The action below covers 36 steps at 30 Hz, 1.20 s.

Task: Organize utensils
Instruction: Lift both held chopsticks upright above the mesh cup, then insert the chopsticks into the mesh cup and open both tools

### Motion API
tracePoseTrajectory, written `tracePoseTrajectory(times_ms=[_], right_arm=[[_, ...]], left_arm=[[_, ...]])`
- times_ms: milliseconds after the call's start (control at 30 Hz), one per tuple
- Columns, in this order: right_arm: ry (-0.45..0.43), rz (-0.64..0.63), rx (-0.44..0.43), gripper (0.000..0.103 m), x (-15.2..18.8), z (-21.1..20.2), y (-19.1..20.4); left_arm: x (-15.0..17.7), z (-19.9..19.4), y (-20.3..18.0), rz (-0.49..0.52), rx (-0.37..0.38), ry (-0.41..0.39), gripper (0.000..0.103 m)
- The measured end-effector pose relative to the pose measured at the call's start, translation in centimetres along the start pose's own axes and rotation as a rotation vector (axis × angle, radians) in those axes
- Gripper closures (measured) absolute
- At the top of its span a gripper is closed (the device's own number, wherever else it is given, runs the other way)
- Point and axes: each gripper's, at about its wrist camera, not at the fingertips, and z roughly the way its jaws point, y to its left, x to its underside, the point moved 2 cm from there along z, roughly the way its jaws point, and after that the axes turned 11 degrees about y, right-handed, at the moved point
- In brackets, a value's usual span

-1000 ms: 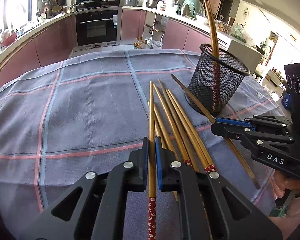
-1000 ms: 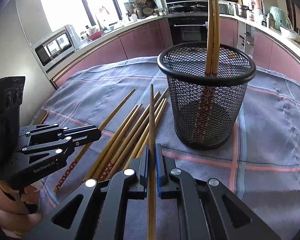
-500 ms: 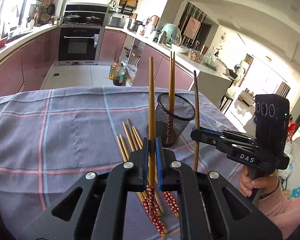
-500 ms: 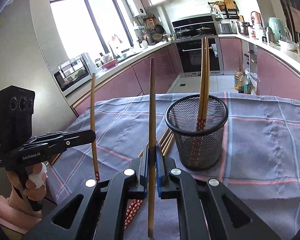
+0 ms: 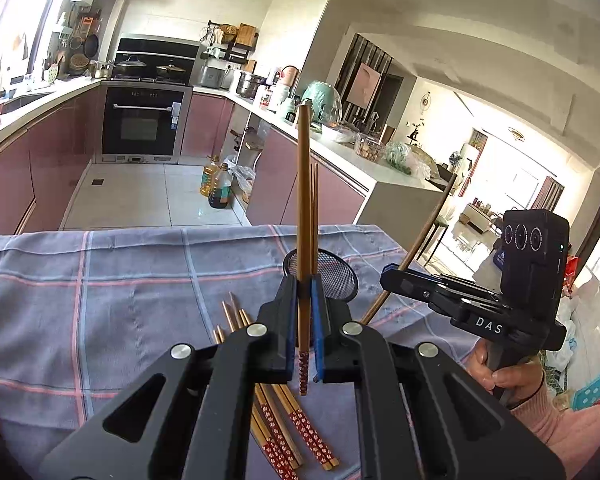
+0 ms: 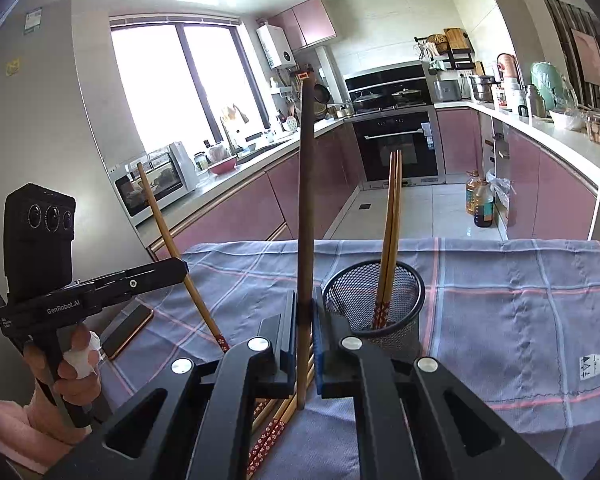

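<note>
My left gripper (image 5: 304, 316) is shut on a light wooden chopstick (image 5: 303, 208) with a red flowered end, held upright above the table. My right gripper (image 6: 305, 320) is shut on a darker brown chopstick (image 6: 306, 200), also upright. A black mesh cup (image 6: 376, 308) stands on the checked cloth just right of the right gripper and holds two chopsticks (image 6: 392, 216); it shows behind the left gripper too (image 5: 336, 276). Several loose chopsticks (image 5: 284, 432) lie on the cloth below both grippers. Each gripper shows in the other's view, the right (image 5: 392, 276) and the left (image 6: 180, 268).
The table wears a grey-blue cloth (image 6: 520, 312) with pink lines. A phone (image 6: 128, 330) lies on it near the left hand. Kitchen counters and an oven (image 5: 144, 124) stand beyond the table's far edge. Oil bottles (image 5: 218, 188) sit on the floor.
Both grippers have lifted their chopsticks off the pile and high above the table, tilting them upright. The cup now looks smaller and lower in both views.
</note>
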Motion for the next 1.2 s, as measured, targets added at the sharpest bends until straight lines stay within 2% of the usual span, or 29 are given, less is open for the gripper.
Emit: tracePoseTrajectory(times_ms=[400,600,900,1200], right_arm=[[-0.109,-0.06,0.061,0.097,-4.7,-3.3,-0.3],[-0.132,-0.061,0.085,0.097,-6.4,-3.2,-1.2],[-0.023,-0.059,0.102,0.097,-5.7,0.8,-1.9],[0.141,-0.04,0.081,0.097,-4.9,5.0,-3.0]], left_arm=[[-5.7,0.3,-2.3,0.044,0.017,-0.091,0.096],[-7.8,1.4,-3.3,0.065,-0.004,-0.105,0.096],[-7.3,5.8,-3.6,0.093,-0.056,0.015,0.096],[-5.5,9.4,-2.9,0.13,-0.044,0.164,0.096]])
